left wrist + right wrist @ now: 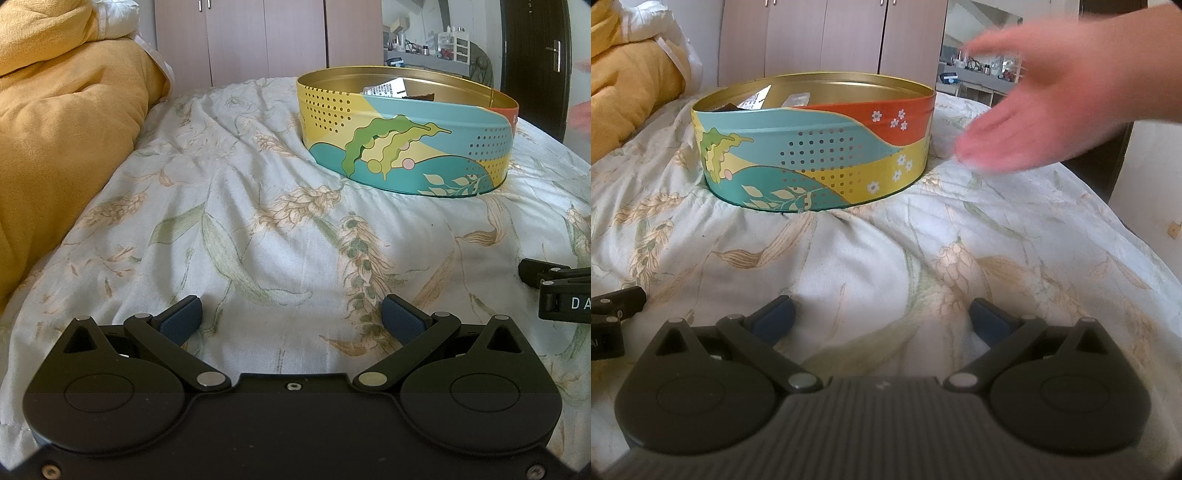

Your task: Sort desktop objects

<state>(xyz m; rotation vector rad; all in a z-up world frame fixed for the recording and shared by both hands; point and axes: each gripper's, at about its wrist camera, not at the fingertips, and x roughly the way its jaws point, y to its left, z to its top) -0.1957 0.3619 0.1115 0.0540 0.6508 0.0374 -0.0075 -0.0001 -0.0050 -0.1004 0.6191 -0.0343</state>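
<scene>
Round tin [406, 136], lidless and painted in teal, yellow and orange bands with leaves, dots and small white flowers, sits on the bed's floral quilt [258, 221], ahead of both my grippers and well apart from them. Inside its gold wall I can make out a printed white packet [384, 88] leaning against the far side and something dark beside it; what else lies in there I cannot tell.

My left gripper [291, 314] rests low over the quilt with its blue-padded fingers spread wide, nothing between them. My right gripper [881, 317] is the same: fingers splayed far apart, empty, bare quilt showing in the gap. Each gripper's black body shows at the edge of the other's view, so they lie side by side, near each other.

A bare hand [1045, 99], blurred, hangs open in the air to the right of the tin, palm turned toward it, not touching it. A yellow duvet [66, 122] is heaped along the bed's left side. Wardrobe doors [240, 37] stand behind.
</scene>
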